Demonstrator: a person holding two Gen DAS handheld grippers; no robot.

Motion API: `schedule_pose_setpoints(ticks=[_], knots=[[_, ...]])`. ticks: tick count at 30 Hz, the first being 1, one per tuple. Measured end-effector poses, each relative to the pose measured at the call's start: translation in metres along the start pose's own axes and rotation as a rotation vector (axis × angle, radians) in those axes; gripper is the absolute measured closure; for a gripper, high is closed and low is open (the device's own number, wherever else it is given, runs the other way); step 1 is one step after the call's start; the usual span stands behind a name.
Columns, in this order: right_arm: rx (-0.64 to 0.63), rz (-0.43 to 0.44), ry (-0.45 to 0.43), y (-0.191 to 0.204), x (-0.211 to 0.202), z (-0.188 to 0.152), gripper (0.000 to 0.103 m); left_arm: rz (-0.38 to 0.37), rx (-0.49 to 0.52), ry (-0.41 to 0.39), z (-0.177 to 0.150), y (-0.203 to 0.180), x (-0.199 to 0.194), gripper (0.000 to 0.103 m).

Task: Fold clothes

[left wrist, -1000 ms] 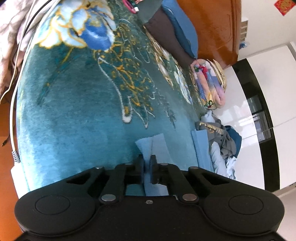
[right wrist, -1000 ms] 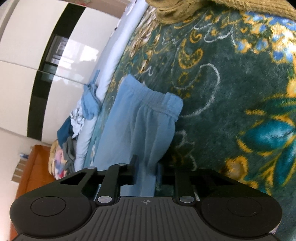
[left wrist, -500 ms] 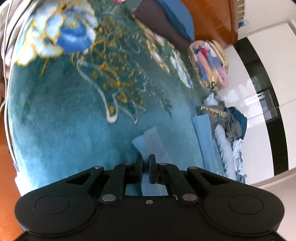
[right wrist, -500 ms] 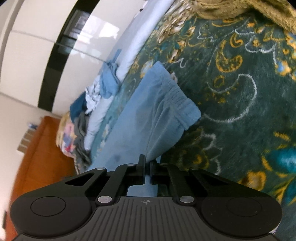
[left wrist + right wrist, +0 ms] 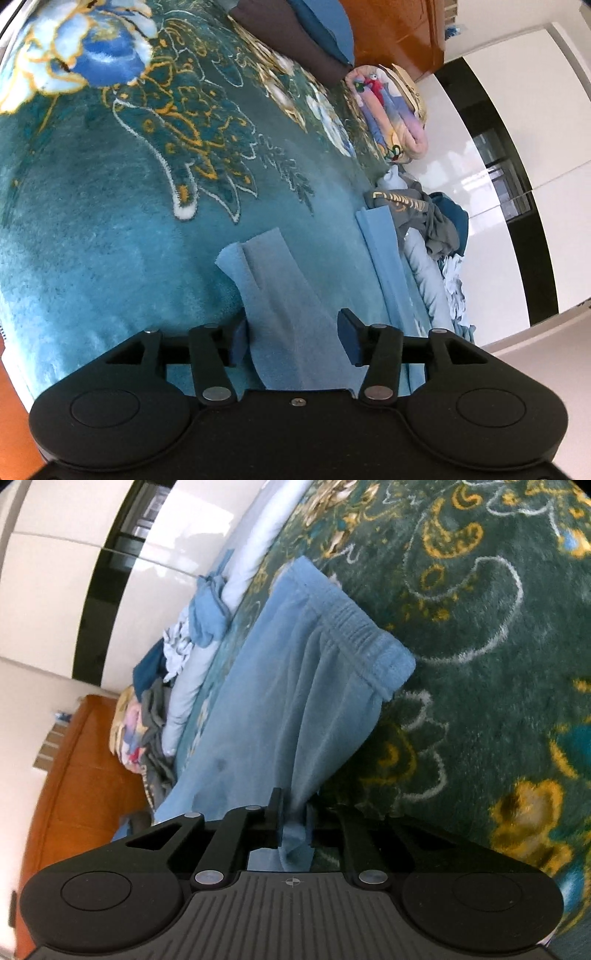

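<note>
Pants (image 5: 295, 686) pinched in R gripper (image 5: 293, 821); L gripper (image 5: 293, 338) spread wide.

One pair of light blue trousers (image 5: 295, 686) is seen mid-frame on one floral blanket (image 5: 498, 627). One heap of mixed clothes (image 5: 436, 229) and one rolled quilt (image 5: 391, 110) are counted at right.

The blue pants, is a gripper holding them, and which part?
The right gripper pinches the light blue pants by a bunched fold of fabric below the elastic waistband. The left gripper is open, holding nothing, with a pant leg lying between its fingers.
</note>
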State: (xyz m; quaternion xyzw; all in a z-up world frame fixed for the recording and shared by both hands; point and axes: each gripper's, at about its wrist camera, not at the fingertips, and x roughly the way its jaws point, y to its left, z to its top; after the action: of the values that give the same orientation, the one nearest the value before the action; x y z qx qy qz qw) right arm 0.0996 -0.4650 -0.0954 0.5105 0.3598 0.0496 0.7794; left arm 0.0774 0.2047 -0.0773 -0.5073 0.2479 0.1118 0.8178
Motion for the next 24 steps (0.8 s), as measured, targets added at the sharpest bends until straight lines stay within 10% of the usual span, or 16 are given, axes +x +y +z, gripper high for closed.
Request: schedule_pose_setpoints(ticks=[16,20,24], knots=[[-0.028,-0.004,-0.023,0.008,-0.004,-0.004,0.093,-0.006,-0.018,-0.056,-0.010,-0.002,-0.006,0.053],[-0.029,0.004,-0.012,0.005,-0.005,-0.005,0.093,0.035,-0.062,0.013,-0.002,0.005,-0.003,0.100],[-0.016,0.018,-0.025,0.004,-0.010,-0.006,0.097,0.010,-0.177,0.048,0.001,0.020,-0.002,0.102]])
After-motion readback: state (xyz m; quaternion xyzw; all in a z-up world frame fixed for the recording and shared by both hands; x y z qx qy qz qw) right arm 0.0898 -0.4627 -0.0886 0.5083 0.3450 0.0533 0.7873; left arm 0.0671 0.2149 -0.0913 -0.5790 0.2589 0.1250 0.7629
